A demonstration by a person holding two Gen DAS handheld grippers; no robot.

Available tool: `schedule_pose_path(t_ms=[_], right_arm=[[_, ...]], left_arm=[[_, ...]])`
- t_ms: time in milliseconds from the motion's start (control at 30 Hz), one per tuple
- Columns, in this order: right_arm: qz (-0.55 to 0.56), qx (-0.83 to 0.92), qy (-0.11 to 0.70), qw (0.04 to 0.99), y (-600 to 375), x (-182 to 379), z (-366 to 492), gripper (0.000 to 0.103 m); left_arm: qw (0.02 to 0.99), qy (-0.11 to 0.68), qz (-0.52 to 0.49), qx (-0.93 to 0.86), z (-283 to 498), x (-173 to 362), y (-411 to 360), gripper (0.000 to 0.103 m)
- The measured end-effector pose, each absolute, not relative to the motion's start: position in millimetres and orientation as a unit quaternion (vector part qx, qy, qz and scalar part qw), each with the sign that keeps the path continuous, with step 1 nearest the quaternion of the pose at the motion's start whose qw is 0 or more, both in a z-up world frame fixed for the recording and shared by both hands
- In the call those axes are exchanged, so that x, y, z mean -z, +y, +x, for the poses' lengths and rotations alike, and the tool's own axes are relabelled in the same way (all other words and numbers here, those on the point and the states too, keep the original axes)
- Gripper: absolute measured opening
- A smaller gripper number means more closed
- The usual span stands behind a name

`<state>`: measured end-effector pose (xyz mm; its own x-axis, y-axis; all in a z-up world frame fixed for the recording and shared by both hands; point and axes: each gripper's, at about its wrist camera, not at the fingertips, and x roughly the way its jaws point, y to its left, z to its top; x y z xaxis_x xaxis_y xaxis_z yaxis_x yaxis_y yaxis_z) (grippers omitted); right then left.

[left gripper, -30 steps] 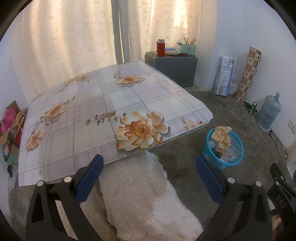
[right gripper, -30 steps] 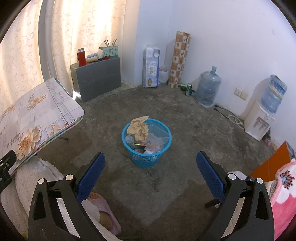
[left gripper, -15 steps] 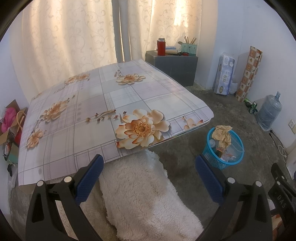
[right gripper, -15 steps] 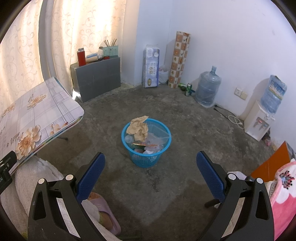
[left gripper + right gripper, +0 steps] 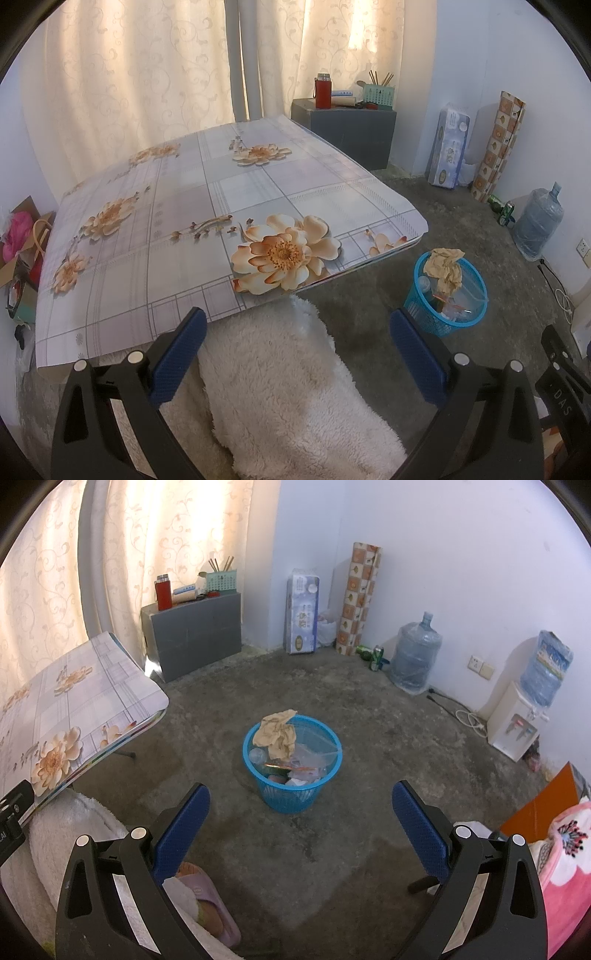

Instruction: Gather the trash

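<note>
Concrete floor: blue basket holds crumpled paper; my left gripper and right gripper gape empty.

In front of me stands a low table with a floral plastic cloth. Behind it hang cream patterned curtains, bright with daylight. The floor is rough grey concrete, the walls are plain white. A dark grey cabinet sits in the corner.
</note>
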<state>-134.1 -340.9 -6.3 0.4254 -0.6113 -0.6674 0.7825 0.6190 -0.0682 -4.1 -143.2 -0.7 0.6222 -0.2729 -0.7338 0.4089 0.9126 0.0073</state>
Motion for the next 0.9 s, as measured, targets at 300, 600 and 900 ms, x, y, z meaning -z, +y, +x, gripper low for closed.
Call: schedule_pose_path(t_ms=[300,600,900], right_arm=[[0.127,0.416,0.337,0.835,-342.2,6.1,-133.4,0.095],[0.126,0.415,0.337,0.836,-342.8,6.0,-133.0,0.095],[0.126,0.415,0.337,0.835,-342.9,5.9,-132.6,0.095]], left_arm=[[0.896,0.392,0.087,0.190,-4.3,0.9,-143.0,0.097],[0.896,0.393,0.087,0.190,-6.2,3.1,-142.6,0.097],[0.895,0.394,0.087,0.190,-5.8,3.2,-142.4,0.097]])
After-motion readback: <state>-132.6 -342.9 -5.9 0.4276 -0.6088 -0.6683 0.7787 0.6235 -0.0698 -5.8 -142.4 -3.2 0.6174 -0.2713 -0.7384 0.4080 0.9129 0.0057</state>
